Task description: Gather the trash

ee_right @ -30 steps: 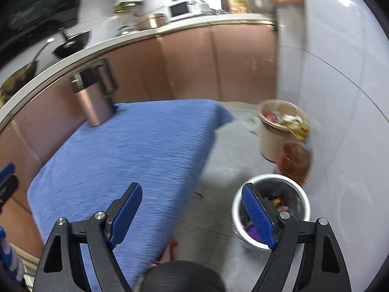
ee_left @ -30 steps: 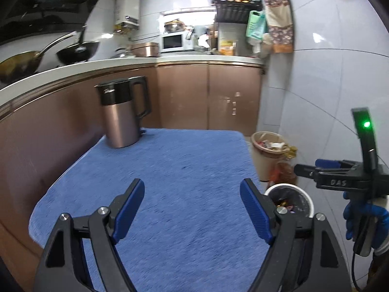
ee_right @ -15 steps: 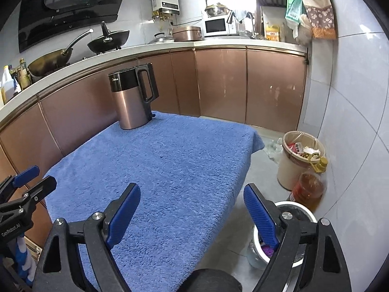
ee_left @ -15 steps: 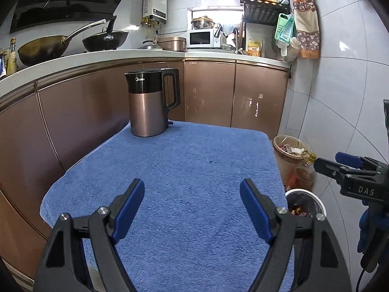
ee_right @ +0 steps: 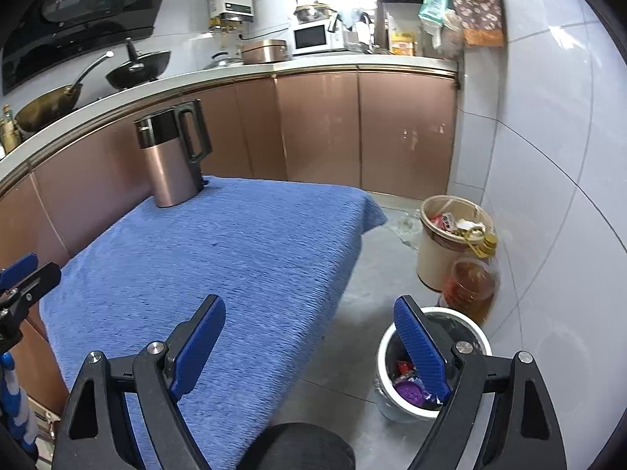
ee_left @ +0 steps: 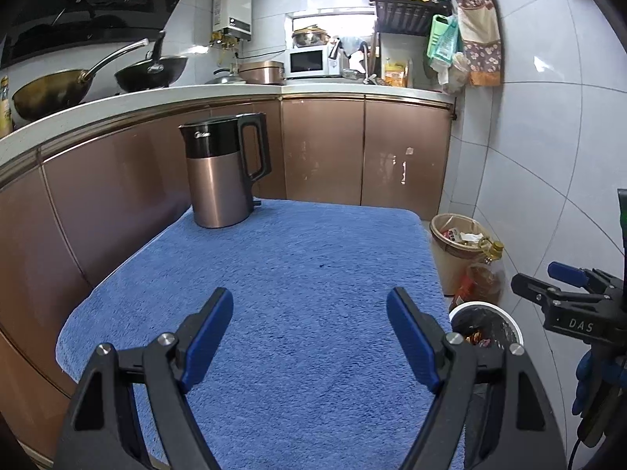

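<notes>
A white bin [ee_right: 433, 364] with a dark liner stands on the floor right of the table and holds wrappers and a purple piece of trash [ee_right: 409, 389]. It also shows in the left wrist view [ee_left: 486, 329]. My left gripper [ee_left: 309, 337] is open and empty above the blue towel [ee_left: 298, 297]. My right gripper [ee_right: 309, 348] is open and empty, its right finger over the white bin. No loose trash shows on the towel.
A copper and black kettle [ee_left: 223, 172] stands at the towel's far left corner. A tan bin [ee_right: 446, 243] full of trash and an oil bottle [ee_right: 472, 286] stand by the tiled wall. Copper cabinets [ee_left: 364, 152] run behind and to the left.
Both grippers have risen and tilted up, so more of the kitchen shows. The right gripper has pulled back from over the white bin. Both stay open and empty.
</notes>
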`<state>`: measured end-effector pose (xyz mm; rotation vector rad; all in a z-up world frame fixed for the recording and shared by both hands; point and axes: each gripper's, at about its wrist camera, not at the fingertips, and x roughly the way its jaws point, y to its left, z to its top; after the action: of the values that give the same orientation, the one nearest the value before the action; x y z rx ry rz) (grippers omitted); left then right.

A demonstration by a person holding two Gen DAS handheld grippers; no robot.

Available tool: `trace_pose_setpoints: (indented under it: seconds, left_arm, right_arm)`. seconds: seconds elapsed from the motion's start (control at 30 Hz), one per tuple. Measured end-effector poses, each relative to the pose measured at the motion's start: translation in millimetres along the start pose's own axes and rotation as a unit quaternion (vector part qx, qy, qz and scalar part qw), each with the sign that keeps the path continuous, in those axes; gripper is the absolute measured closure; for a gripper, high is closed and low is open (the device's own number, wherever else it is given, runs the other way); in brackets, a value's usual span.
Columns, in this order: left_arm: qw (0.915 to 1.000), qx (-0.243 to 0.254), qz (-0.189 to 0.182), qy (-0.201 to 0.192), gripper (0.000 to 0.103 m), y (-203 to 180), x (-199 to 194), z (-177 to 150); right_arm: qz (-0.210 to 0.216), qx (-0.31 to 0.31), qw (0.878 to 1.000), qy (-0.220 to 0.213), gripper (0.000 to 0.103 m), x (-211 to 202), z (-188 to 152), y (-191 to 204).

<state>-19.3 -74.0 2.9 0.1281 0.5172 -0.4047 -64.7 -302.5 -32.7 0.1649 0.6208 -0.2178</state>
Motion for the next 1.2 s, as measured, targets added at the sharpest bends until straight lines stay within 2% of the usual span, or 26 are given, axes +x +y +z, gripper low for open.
trace_pose_setpoints:
  seconds: [0.07, 0.43, 0.83, 0.97, 1.2]
  left_arm:
    - [1.0, -0.002, -0.008, -0.004, 0.023, -2.7, 0.0, 1.8]
    - [0.9993, 0.015, 0.024, -0.025, 0.023, -23.6, -0.4, 14.5]
    - [0.9989, 0.024, 0.011, -0.038, 0.023, -35.3, -4.9, 20.4]
    - [0.999, 0.022, 0.007, -0.038, 0.023, -36.0, -5.9, 19.5]
    - [0.9993, 0.015, 0.001, -0.034, 0.023, -33.0, -4.7, 18.9]
  right_arm:
    - [-0.006, 0.004, 1.0, 0.001, 0.016, 0.6, -1.9, -4.7]
    - [-0.026, 0.021, 0.999, -0.008, 0.016, -7.0, -6.3, -21.0]
    - [-0.049, 0.029, 0.998, -0.034, 0.014, -25.4, -4.0, -31.3]
    - [-0.061, 0.024, 0.997, -0.048, 0.01, -31.5, -2.6, -31.7]
    - [-0.071, 0.019, 0.996, -0.058, 0.008, -35.7, -2.9, -31.9]
